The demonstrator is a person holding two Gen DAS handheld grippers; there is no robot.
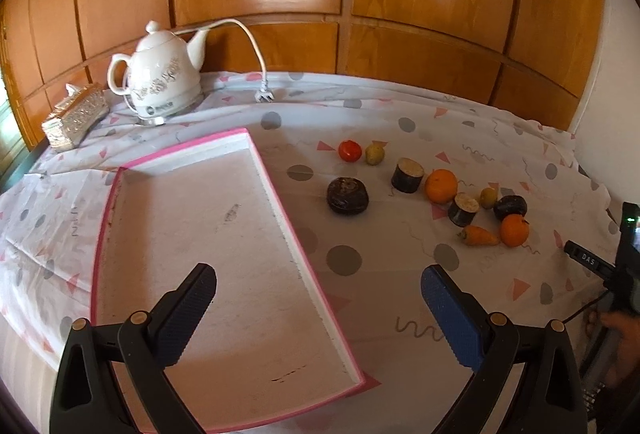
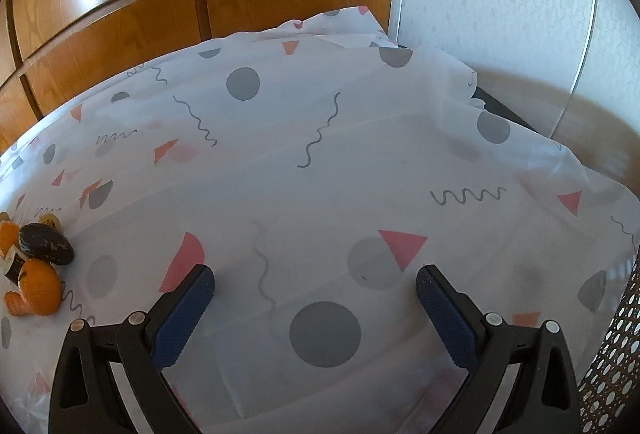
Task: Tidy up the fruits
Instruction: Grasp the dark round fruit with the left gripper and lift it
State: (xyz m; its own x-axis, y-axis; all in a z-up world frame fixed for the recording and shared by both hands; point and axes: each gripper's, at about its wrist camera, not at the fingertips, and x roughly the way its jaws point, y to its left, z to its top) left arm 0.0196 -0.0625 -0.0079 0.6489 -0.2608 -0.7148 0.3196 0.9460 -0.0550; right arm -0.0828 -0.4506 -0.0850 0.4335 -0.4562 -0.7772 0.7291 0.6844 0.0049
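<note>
In the left wrist view, a pink-rimmed white tray (image 1: 276, 190) lies on the patterned tablecloth with nothing in it. To its right lie loose fruits: a red tomato (image 1: 349, 150), a small yellow-green fruit (image 1: 375, 154), a dark round fruit (image 1: 347, 196), two oranges (image 1: 441, 186) (image 1: 514, 230), two dark cut cylinders (image 1: 407, 175) (image 1: 463, 209) and a small carrot-shaped piece (image 1: 480, 236). My left gripper (image 1: 318, 284) is open over the tray's near right rim. My right gripper (image 2: 315, 284) is open above bare cloth, with an orange (image 2: 40, 287) and a dark fruit (image 2: 46, 244) far to its left.
A white electric kettle (image 1: 160, 76) with a loose cord and plug (image 1: 264, 96) stands at the back left beside a shiny tissue box (image 1: 76, 116). Wooden panels close off the back. The table's right edge (image 2: 592, 170) drops off by a wicker surface (image 2: 612, 362).
</note>
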